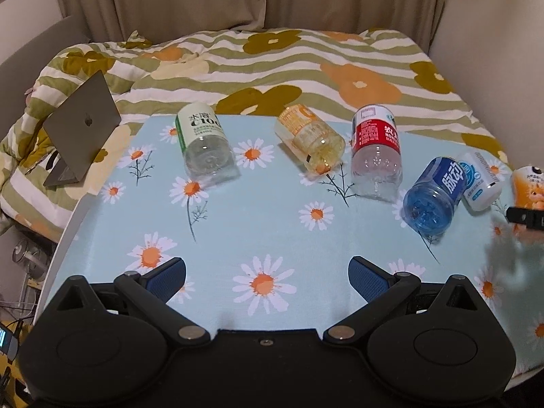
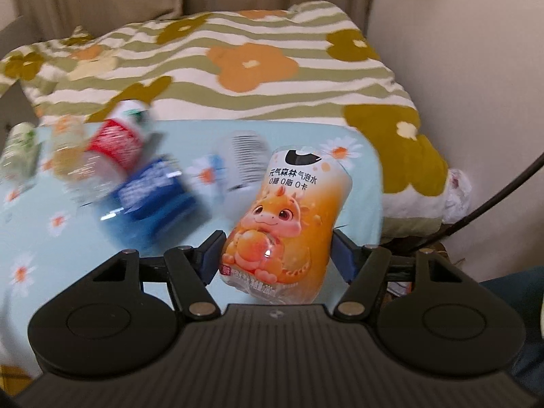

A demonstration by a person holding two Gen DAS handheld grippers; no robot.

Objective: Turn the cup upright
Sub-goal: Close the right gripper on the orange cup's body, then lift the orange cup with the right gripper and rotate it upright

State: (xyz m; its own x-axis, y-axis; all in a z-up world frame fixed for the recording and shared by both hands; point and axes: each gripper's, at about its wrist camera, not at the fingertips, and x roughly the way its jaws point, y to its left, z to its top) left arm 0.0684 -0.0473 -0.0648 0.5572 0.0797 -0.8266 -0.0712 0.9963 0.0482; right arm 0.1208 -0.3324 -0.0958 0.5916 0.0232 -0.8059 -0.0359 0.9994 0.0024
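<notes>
My right gripper (image 2: 277, 255) is shut on an orange dragon-label cup (image 2: 285, 224), held off the table and tilted a little to the right; the cup also shows at the right edge of the left wrist view (image 1: 530, 187). Several cut-bottle cups lie on their sides on the table: green-label (image 1: 204, 146), yellow (image 1: 311, 142), red-label (image 1: 375, 153), blue (image 1: 433, 197) and white (image 1: 481, 180). My left gripper (image 1: 267, 280) is open and empty above the table's near edge.
The table wears a light blue daisy cloth (image 1: 255, 224). A grey laptop (image 1: 80, 125) stands half open on the bed to the left. A striped floral quilt (image 1: 272, 64) lies behind the table. A wall is close on the right.
</notes>
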